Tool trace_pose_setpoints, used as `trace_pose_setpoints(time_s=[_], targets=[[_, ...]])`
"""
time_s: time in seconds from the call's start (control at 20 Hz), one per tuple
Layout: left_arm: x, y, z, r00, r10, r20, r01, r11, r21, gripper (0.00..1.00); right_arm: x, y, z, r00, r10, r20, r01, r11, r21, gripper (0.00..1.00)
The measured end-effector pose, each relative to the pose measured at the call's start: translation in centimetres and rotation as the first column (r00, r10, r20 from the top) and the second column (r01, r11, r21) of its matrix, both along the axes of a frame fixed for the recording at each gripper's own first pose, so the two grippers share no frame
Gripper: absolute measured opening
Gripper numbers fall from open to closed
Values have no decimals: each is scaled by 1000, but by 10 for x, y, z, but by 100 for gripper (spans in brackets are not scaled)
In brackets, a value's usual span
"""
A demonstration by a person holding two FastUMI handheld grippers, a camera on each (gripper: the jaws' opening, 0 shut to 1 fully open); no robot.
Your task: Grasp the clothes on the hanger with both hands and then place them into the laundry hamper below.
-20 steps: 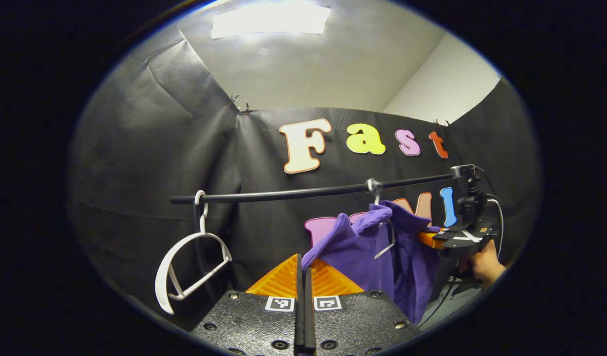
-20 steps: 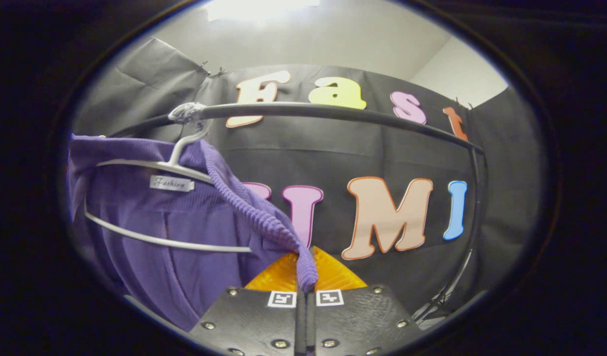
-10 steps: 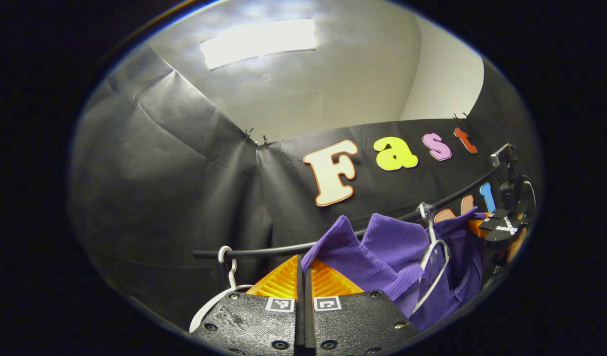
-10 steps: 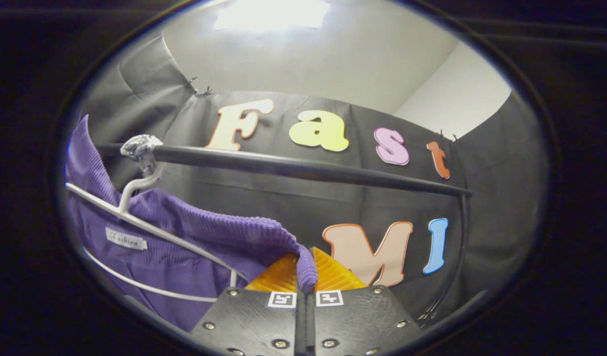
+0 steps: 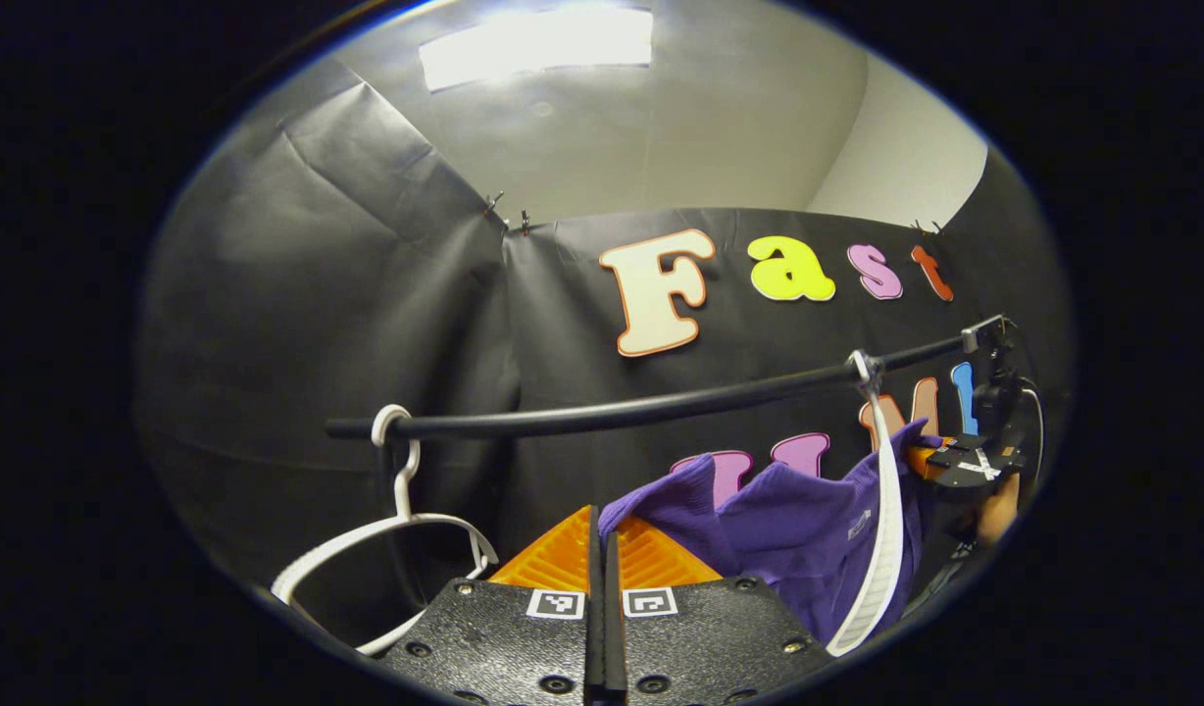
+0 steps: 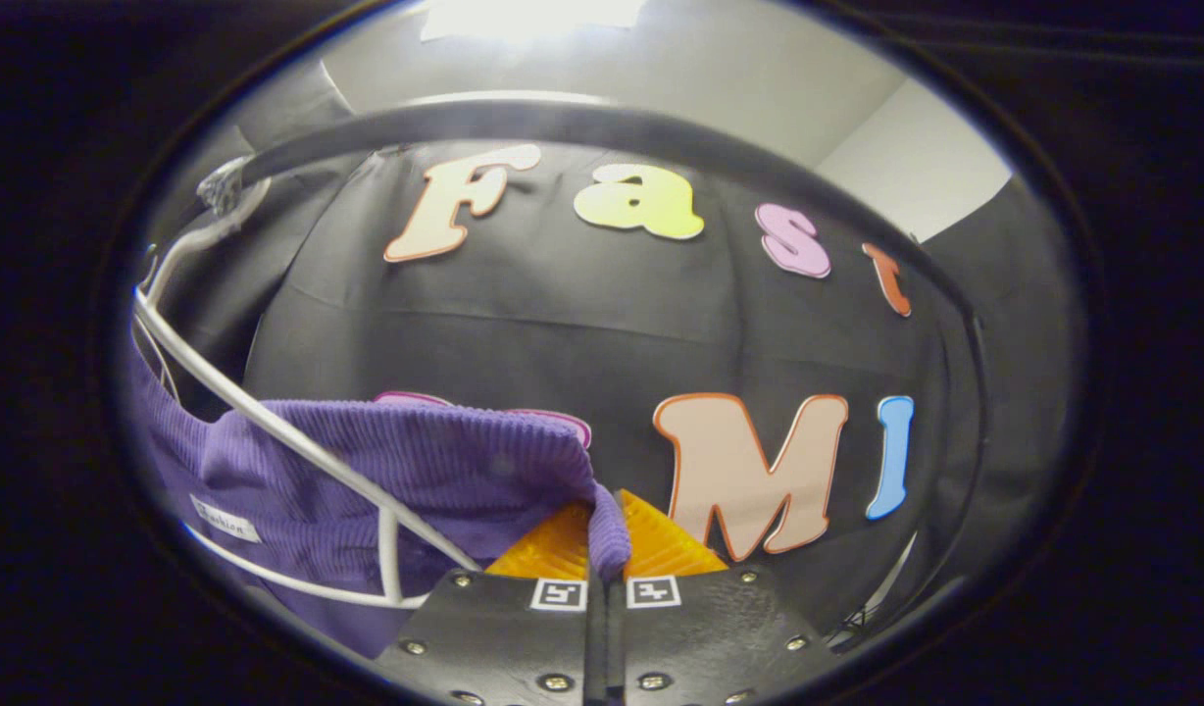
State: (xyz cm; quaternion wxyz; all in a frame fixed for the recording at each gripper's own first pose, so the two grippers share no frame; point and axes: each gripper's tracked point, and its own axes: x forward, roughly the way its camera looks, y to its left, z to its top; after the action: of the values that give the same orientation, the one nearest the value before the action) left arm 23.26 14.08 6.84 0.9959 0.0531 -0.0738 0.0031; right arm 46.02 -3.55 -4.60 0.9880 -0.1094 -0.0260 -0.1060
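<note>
The purple ribbed garment [image 5: 788, 520] hangs stretched between both grippers, below the black rail [image 5: 612, 416]. In the left gripper view my left gripper [image 5: 603, 517] is shut, its orange fingers pinching one edge of the cloth. Its white hanger [image 5: 884, 510] dangles from the rail in front of the cloth, tilted steeply. Farther right, the right gripper [image 5: 960, 461] holds the other end, with a hand [image 5: 999, 505] behind it. In the right gripper view my right gripper [image 6: 605, 502] is shut on the garment's [image 6: 445, 461] ribbed hem. There the hanger [image 6: 269, 422] slants across the cloth.
A second, empty white hanger [image 5: 396, 529] hangs at the rail's left end. In the right gripper view the rail [image 6: 612, 123] arcs close overhead and bends down into an upright post [image 6: 970, 412] at the right. Black cloth walls close in behind.
Both grippers have dropped below the rail while staying shut on the cloth. The garment has slid off the hanger's shoulders, and the hanger has swung to a steep tilt.
</note>
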Motion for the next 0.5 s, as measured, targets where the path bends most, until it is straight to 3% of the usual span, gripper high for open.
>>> trace_pose_setpoints(time_s=[0.5], targets=[[10, -6, -78, 988, -47, -150, 36, 997, -72, 0, -2, -4, -86, 991, -12, -131, 22, 997, 76, 0]])
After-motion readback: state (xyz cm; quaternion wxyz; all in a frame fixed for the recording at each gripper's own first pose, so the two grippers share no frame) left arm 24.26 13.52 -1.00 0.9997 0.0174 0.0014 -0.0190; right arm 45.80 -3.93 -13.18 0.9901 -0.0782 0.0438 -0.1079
